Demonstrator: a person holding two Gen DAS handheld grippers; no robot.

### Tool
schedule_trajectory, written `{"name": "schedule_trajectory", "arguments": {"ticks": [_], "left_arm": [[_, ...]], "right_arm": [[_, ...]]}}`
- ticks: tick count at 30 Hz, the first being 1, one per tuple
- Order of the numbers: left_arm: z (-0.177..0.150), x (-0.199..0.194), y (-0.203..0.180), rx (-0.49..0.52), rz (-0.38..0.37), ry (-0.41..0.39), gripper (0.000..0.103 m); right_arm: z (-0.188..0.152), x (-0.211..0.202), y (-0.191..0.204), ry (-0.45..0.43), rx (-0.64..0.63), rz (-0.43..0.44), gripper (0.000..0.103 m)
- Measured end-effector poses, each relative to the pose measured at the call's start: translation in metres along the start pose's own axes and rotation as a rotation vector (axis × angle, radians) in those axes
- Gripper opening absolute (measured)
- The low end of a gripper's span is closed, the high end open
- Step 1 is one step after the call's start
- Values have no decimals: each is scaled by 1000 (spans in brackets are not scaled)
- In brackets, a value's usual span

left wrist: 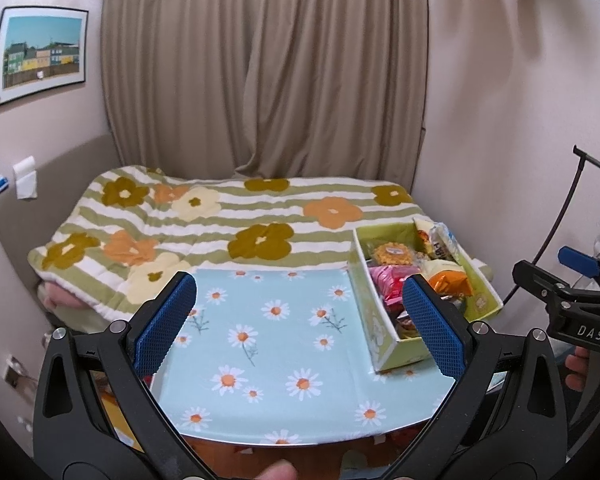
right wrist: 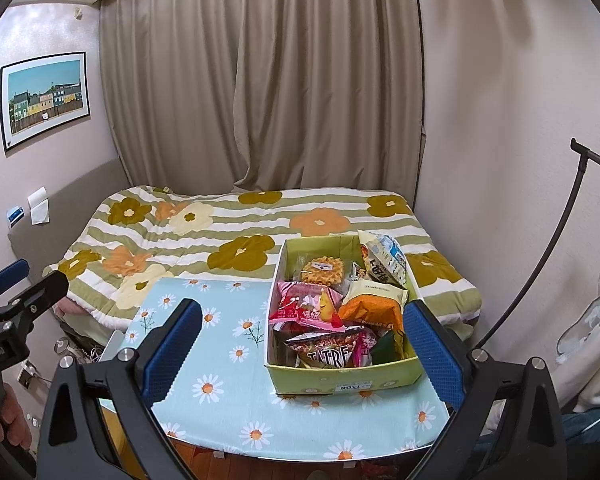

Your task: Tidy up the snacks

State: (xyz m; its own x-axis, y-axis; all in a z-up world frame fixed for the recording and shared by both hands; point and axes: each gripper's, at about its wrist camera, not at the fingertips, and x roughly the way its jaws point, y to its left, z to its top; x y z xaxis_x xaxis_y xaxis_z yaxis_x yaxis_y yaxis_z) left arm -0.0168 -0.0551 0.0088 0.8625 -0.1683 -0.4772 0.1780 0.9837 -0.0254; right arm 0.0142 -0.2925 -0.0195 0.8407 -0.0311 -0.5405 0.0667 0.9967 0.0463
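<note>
A green cardboard box (right wrist: 340,380) full of snack packets stands on the right side of a small table with a light-blue daisy cloth (right wrist: 220,360). Inside are a pink packet (right wrist: 304,304), an orange packet (right wrist: 372,308), a round yellow waffle snack (right wrist: 323,270) and a dark "TATRE" packet (right wrist: 324,350). The box also shows in the left wrist view (left wrist: 374,320). My left gripper (left wrist: 300,320) is open and empty above the table's near edge. My right gripper (right wrist: 304,348) is open and empty, its fingers framing the box's front from above.
Behind the table lies a bed with a striped flower quilt (right wrist: 240,224). Beige curtains (right wrist: 260,80) hang at the back. A wall and a black curved rod (right wrist: 540,248) stand to the right. The right gripper also shows at the right of the left wrist view (left wrist: 560,292).
</note>
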Motion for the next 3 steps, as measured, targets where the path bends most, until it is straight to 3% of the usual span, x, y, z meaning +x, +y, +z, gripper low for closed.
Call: {"name": "schedule_trajectory", "arguments": {"ticks": [3], "left_arm": [[-2,1,2,-8,-2,-6,102]], "right_arm": [[0,0,2,1,0,-2,100]]}}
